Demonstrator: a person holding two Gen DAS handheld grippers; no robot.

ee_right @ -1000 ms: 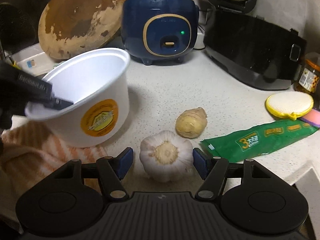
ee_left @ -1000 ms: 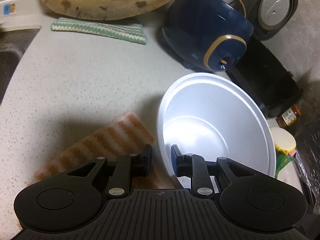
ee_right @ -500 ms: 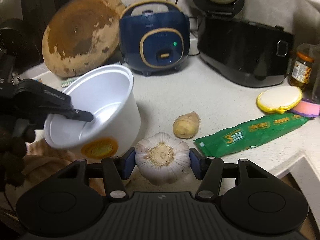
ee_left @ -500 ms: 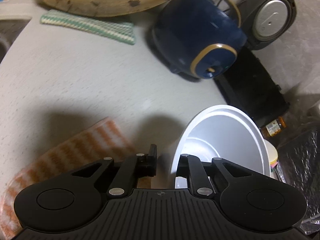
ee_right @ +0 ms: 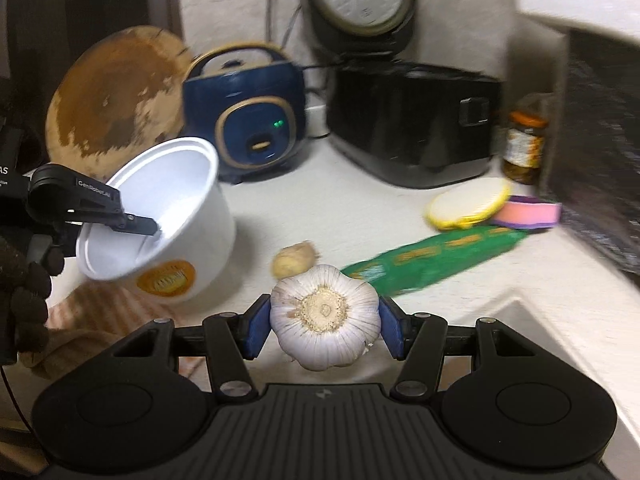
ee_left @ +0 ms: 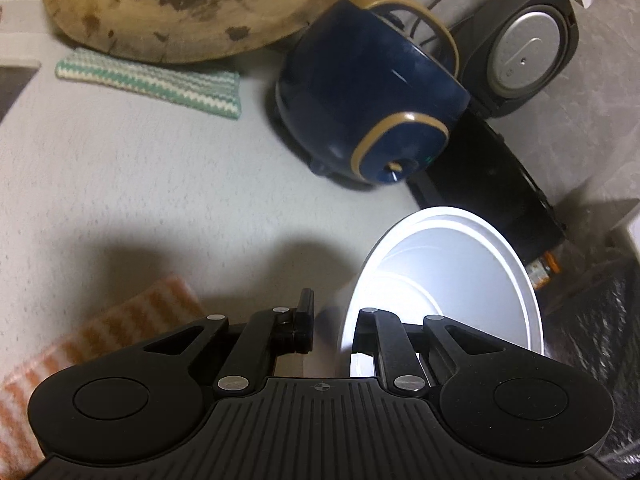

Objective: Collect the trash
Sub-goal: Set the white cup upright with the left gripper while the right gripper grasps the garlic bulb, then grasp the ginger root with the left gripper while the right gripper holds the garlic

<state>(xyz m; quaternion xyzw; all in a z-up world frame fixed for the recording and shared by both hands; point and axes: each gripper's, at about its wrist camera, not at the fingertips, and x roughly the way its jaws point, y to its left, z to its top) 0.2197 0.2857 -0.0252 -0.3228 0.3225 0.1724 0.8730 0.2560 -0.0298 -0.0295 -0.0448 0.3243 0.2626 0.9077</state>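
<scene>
Here, one white plastic tub [ee_right: 160, 220] with an orange round label is seen pinched by its rim in the left gripper [ee_left: 332, 328], whose jaws are closed down to the thin wall, one finger inside and one outside; the tub is held tilted above one orange-and-white striped cloth [ee_left: 100, 332] on the pale speckled counter [ee_left: 120, 168]. One whole white garlic bulb [ee_right: 325, 316] is clamped between the blue pads of the right gripper [ee_right: 325, 326], jaws set about half apart around it, clear of the counter. Left lying on the counter are one knob of ginger [ee_right: 294, 260], one long green printed wrapper [ee_right: 436, 256] and two sponges, one yellow-rimmed [ee_right: 468, 204] and one pink-and-purple [ee_right: 528, 214]. Two cookers are counted behind, one navy [ee_right: 248, 116] and one black with its lid raised [ee_right: 412, 120], beside one round wooden board [ee_right: 116, 100] and one jar [ee_right: 524, 148].
</scene>
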